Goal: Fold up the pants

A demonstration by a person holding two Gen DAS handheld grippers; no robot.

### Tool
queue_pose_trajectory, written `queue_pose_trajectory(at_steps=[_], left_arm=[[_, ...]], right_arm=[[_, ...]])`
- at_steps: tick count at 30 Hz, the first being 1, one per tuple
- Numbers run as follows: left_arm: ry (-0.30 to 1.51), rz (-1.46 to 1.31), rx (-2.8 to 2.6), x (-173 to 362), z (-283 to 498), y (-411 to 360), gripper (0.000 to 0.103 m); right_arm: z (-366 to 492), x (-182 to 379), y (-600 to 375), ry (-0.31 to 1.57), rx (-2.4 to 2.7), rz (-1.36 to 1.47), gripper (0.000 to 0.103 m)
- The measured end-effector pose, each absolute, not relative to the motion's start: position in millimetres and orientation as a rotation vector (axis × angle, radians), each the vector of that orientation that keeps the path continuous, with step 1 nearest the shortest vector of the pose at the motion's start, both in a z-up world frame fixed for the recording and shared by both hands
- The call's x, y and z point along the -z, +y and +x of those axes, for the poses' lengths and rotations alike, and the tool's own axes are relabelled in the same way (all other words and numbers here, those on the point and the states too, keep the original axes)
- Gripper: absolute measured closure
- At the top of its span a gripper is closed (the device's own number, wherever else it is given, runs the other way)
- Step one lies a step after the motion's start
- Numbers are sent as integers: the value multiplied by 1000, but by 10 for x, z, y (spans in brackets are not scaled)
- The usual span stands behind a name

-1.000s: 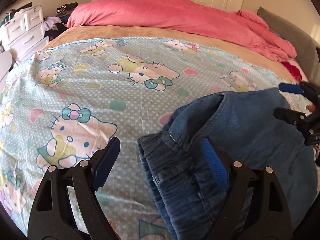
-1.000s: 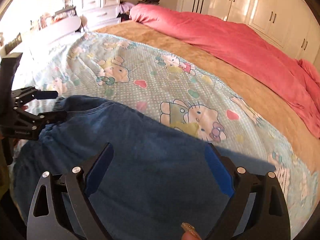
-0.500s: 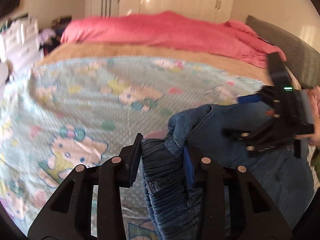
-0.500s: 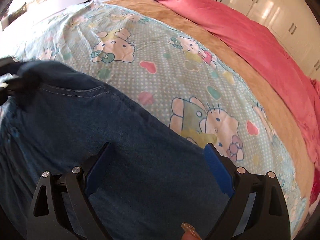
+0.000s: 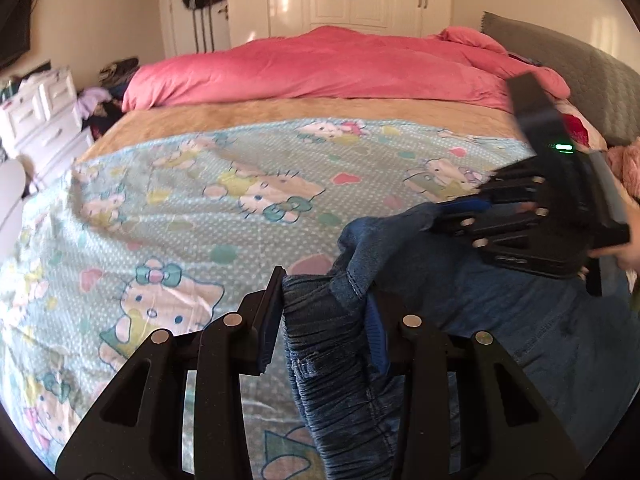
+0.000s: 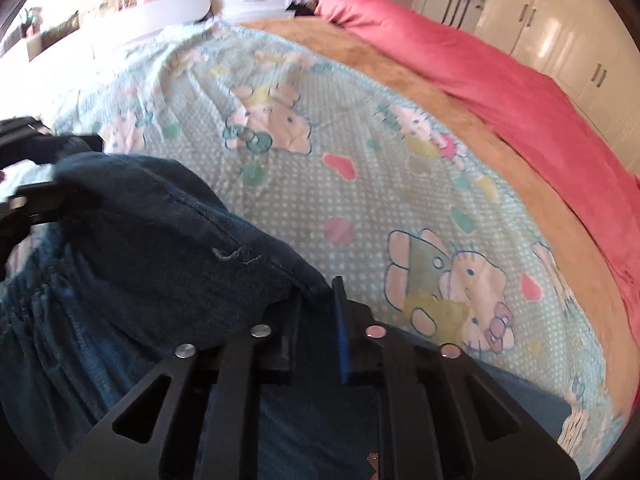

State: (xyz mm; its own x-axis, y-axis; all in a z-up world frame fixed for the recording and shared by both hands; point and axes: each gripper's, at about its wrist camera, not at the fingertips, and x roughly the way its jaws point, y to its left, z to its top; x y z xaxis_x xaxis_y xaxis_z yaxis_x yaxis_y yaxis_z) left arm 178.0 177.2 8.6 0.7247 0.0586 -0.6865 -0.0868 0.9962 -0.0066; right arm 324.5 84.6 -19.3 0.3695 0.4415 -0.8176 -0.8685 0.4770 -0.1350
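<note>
Both jaws just closed: left gripper pinching gathered denim pants waistband, right gripper clamping hem.

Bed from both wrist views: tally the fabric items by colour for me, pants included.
Blue: 1, the denim pants
Pink: 1, the duvet
Tan: 1, the blanket
Light blue cartoon-cat print: 1, the sheet
Grey: 1, the pillow
Total: 5

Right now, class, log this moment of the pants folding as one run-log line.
left hand-held gripper: shut on jeans waistband | right hand-held gripper: just closed on jeans edge | surface: cartoon-cat sheet | fold: not yet made
</note>
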Motion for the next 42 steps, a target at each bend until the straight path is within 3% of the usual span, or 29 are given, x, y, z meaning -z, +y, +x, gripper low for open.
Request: queue_pose_trajectory(at_steps=[20, 29, 42], left_arm=[[651, 39, -36, -517, 1285, 1424, 67], [654, 78, -64, -396, 562, 1251, 62], [838, 78, -92, -87, 176, 1263, 59]], right_arm=[[1967, -655, -323, 603, -912, -304, 94], [1105, -506, -548, 636, -1012, -324, 94], [480, -78, -422, 695, -1090, -462, 94]])
